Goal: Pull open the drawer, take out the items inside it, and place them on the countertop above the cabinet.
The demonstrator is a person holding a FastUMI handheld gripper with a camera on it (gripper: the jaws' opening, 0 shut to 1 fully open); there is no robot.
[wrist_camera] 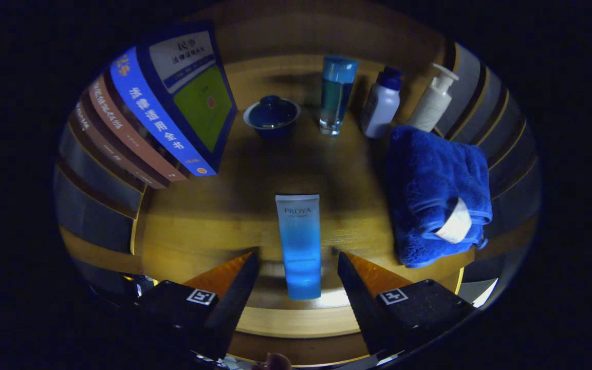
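Smooth blue plastic tube [298, 245] upright on wooden countertop [198, 226], between wide-open jaws, untouched.

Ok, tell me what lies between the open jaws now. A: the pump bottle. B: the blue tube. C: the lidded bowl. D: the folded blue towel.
B: the blue tube lies flat on the wooden countertop, its lower end between the open jaws of the gripper, neither jaw touching it; the towel sits off to one side.
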